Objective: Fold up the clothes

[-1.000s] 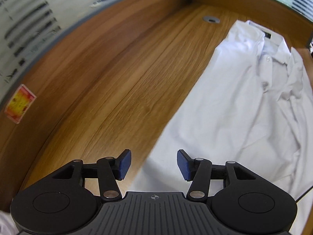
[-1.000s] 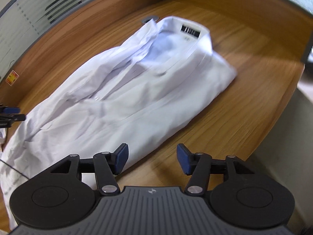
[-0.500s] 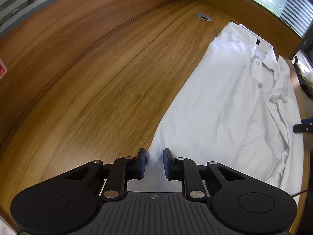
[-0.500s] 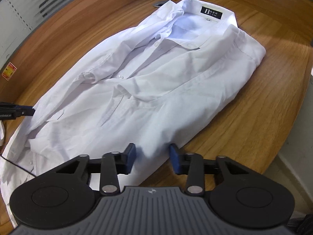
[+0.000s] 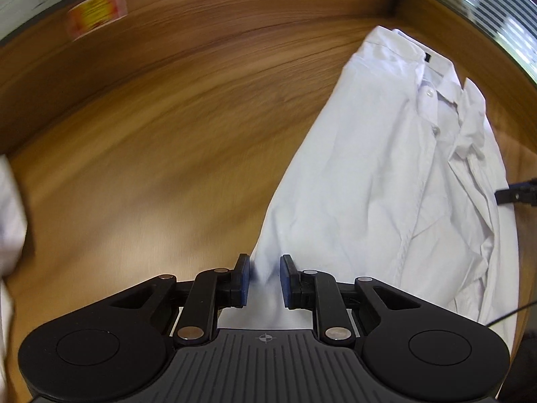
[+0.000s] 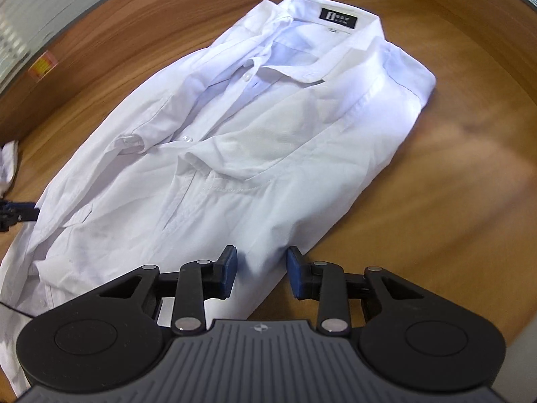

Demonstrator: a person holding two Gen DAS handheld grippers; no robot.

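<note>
A white collared shirt [image 5: 369, 168] lies lengthwise on the wooden table [image 5: 151, 168], collar at the far end. Its sleeves are folded in over the front. My left gripper [image 5: 265, 280] is shut on the shirt's near left hem, and the cloth bunches between the blue pads. In the right wrist view the shirt [image 6: 268, 134] shows a black neck label. My right gripper [image 6: 261, 275] is shut on a thick fold at the shirt's near right edge. Each gripper's tip shows at the edge of the other's view.
A wooden partition with a red-yellow sticker [image 5: 97, 11] borders the table on the left and at the back. Another white cloth [image 5: 10, 218] lies at the left edge. Bare table [image 6: 453, 201] lies right of the shirt, and the table edge is at the far right.
Both grippers went from wide open to closed on the shirt's near hem. Both views now shift and blur, and the cloth rises between the pads.
</note>
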